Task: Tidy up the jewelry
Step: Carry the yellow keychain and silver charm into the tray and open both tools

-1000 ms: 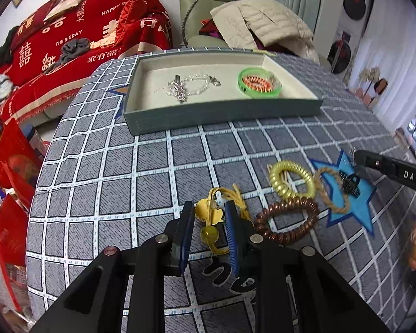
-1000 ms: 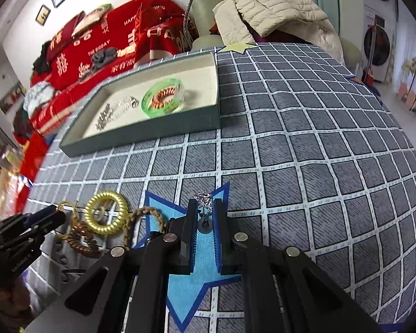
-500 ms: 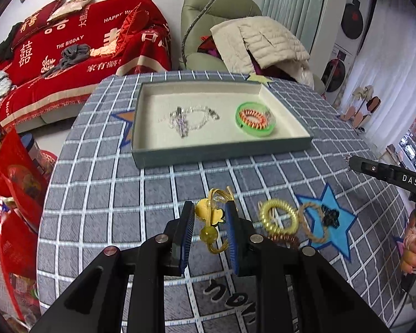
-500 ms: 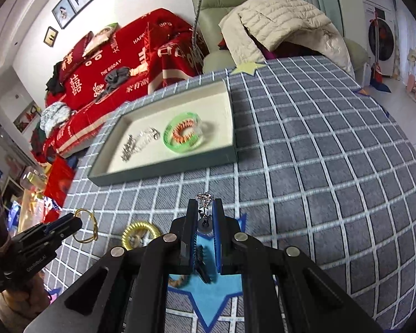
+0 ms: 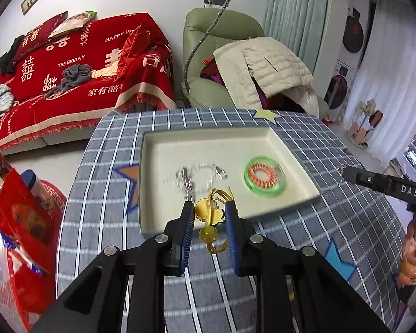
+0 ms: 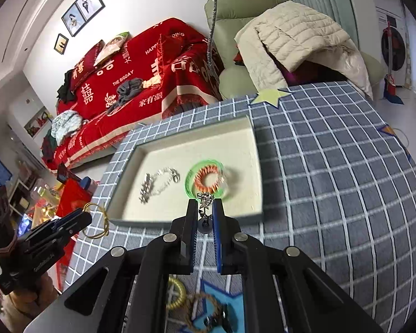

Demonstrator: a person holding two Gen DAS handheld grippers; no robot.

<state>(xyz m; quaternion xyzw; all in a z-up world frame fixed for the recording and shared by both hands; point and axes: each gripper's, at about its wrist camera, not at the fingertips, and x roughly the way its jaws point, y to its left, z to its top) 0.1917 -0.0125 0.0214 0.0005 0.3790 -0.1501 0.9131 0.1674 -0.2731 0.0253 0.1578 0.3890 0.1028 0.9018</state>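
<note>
Yellow flower hair tie (image 5: 209, 216) sits gripped between the left fingers (image 5: 209, 216); the right fingers (image 6: 204, 216) pinch a small silver earring (image 6: 205, 204). Both hang just short of the tray (image 5: 144, 183). Carry each beyond its near wall before letting go. Motion blur smears the tray's chain (image 5: 199, 176).

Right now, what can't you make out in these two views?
- Silver chain in the tray: motion-blurred in both views.
- Hair ties on the table: right claw's frame covers them.
- Silver piece in the right claw: too small to identify.
</note>
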